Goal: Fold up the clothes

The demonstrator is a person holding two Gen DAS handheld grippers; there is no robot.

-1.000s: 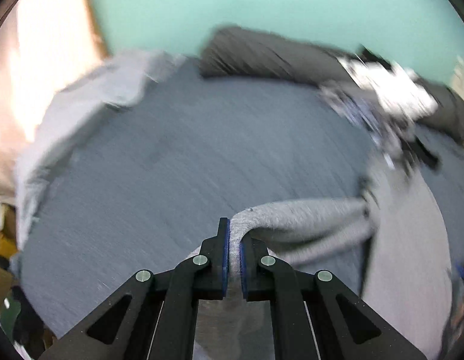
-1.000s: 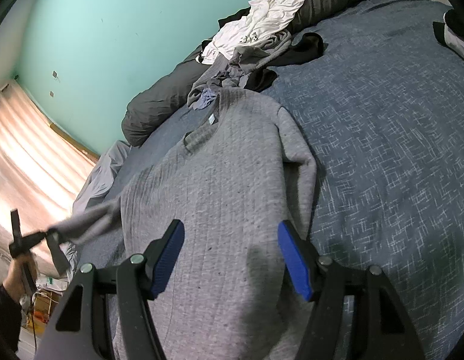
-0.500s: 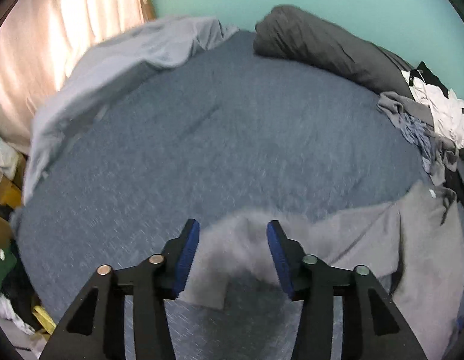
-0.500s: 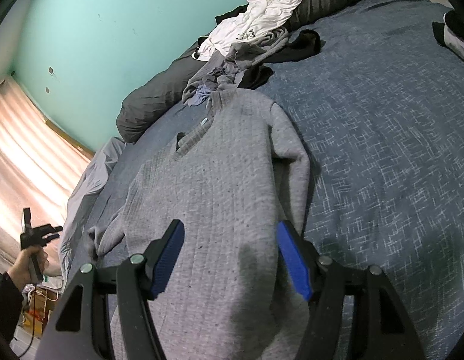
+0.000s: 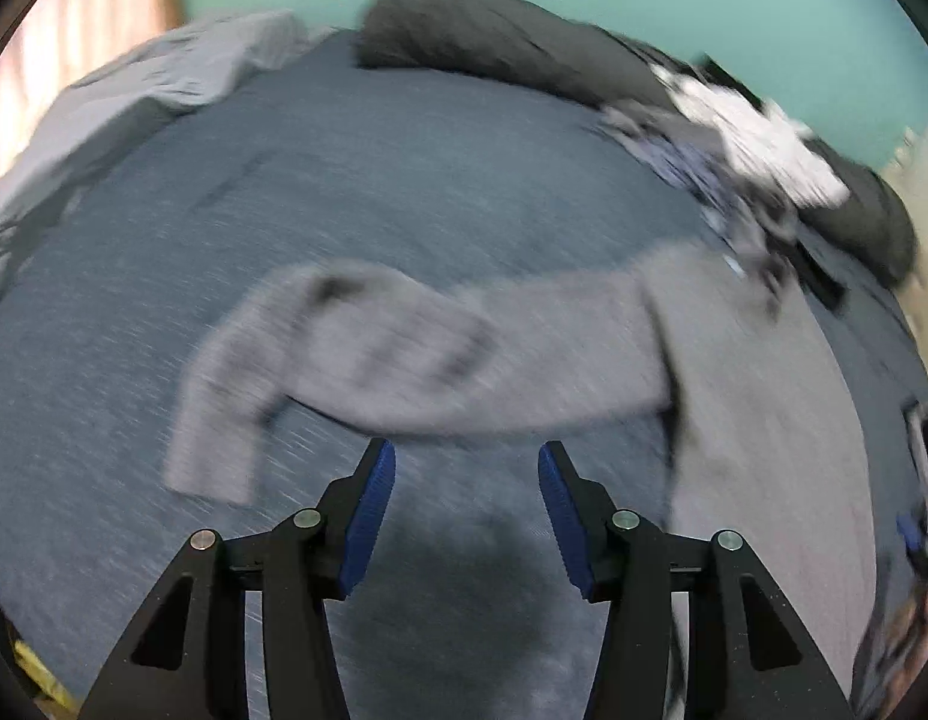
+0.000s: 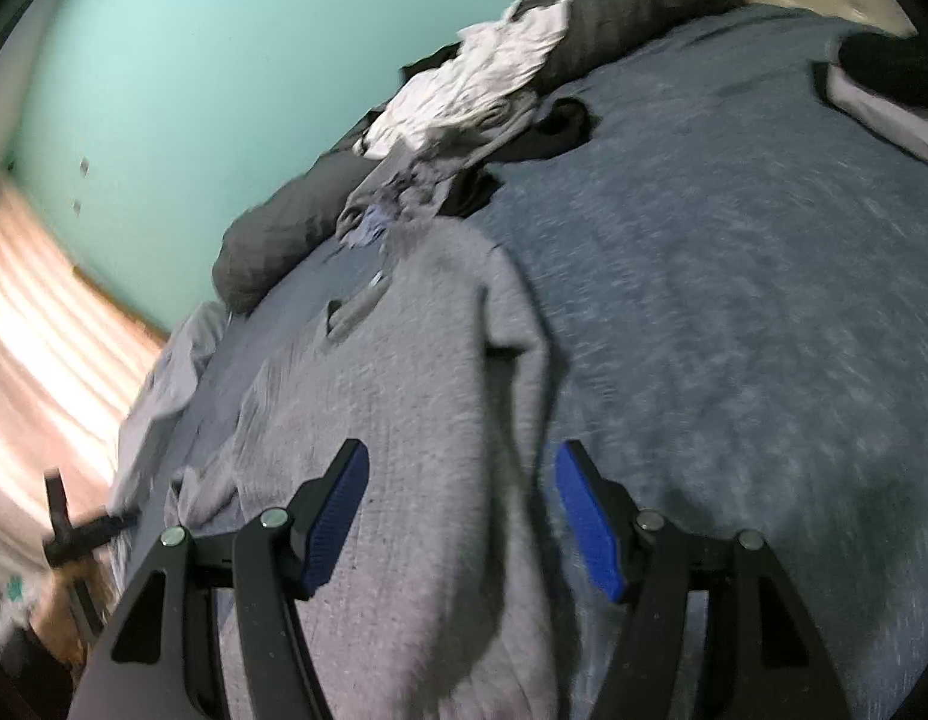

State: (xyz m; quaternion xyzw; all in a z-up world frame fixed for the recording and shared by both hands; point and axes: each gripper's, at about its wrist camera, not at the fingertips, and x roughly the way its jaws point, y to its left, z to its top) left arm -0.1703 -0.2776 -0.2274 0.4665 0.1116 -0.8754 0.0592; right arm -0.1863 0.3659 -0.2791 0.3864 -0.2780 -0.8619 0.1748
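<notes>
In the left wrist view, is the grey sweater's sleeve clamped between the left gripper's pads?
No. The left gripper has its jaws opening with nothing between them, and the sleeve lies loose on the blue bedspread.

Grey knit sweater (image 6: 416,420), long-sleeved, ribbed texture with dark flecks. Spread flat, front up, on blue heathered bedcover (image 6: 733,300). Collar (image 6: 356,309) toward heap of unfolded clothes (image 6: 464,120) by dark pillows. One sleeve (image 5: 404,354) stretched out sideways across cover, cuff end bent and crumpled. Other sleeve (image 6: 523,348) laid straight along body edge. Hem end nearest right wrist camera.
</notes>
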